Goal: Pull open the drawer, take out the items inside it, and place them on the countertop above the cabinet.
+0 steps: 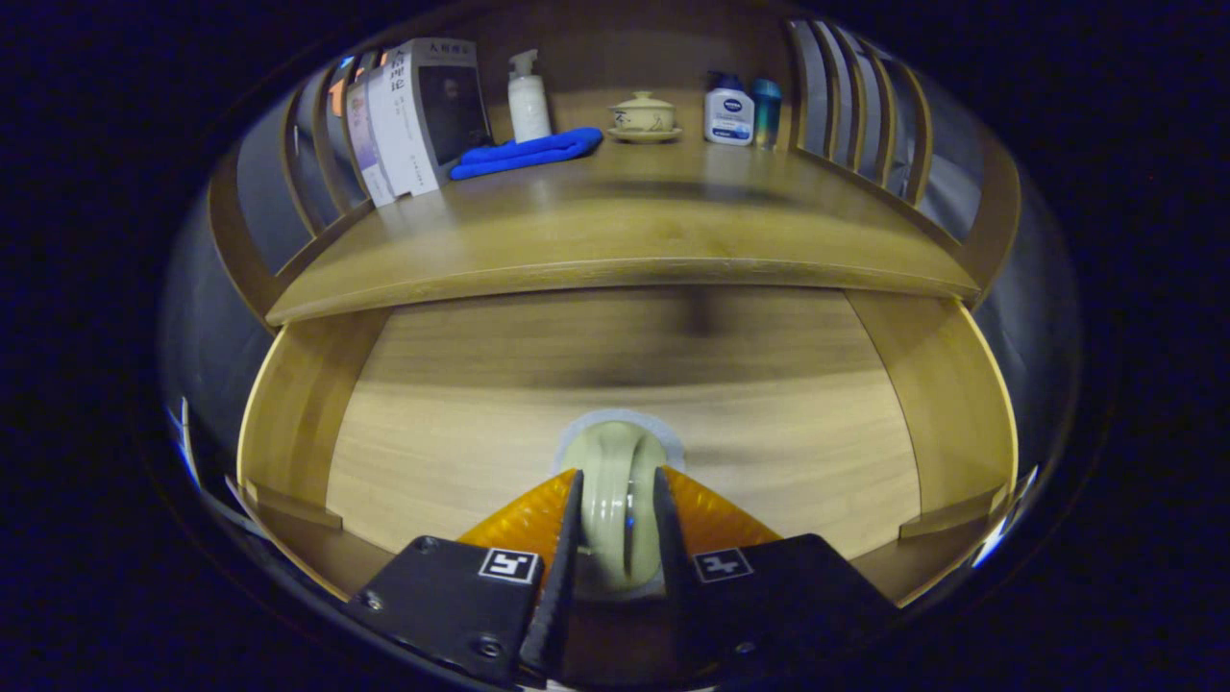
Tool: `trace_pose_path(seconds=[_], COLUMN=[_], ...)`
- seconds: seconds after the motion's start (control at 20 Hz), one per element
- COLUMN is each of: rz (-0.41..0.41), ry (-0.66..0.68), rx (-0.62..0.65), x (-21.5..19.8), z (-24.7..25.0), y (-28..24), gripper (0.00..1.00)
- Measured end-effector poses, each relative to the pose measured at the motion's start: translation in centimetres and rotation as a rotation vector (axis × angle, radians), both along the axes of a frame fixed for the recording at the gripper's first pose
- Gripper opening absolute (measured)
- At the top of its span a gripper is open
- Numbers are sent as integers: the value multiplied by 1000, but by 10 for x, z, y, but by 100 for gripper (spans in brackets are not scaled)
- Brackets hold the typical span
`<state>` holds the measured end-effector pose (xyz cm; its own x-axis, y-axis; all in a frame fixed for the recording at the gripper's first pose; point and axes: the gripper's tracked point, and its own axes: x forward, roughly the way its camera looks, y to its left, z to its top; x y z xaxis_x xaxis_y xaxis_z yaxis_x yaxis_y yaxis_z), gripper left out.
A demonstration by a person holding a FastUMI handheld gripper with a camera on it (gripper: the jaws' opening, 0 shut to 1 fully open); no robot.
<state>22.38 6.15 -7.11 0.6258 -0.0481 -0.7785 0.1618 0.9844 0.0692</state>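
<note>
Our gripper (615,524) has its two fingers pressed on a pale green cup (615,485), one finger on each side, so we are pinching it. The cup sits right between the fingers, not ahead of them. It looks like it is lying on its side, with its round bottom turned away from us, toward the back of the drawer. We think its long way runs straight along the fingers, from us to the back. We cannot see its open end, so we cannot be sure.

Under the cup is the wooden floor of the open drawer (769,432). The drawer walls stand well apart on both sides.

The countertop (625,231) is above the drawer and farther from us. So the cup needs to go up and then forward, we think. The front edge of the countertop hangs over the back of the drawer, and the cup could bump it.

At the back of the countertop we see books (418,111), a white pump bottle (528,96), a blue cloth (524,154), a lidded bowl (643,115) and two small bottles (740,111). The bare wood nearer to us looks like a good landing spot.
</note>
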Motion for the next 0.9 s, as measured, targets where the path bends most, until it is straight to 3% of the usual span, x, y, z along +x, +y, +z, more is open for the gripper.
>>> trace_pose_path(seconds=[0.1,0.15,0.9], rz=[31,51,71], ry=[-22,-34,-174], rx=[-18,-6,13], x=[1,1,-3], z=[1,0,77], y=[1,3,-7], gripper=[24,21,20])
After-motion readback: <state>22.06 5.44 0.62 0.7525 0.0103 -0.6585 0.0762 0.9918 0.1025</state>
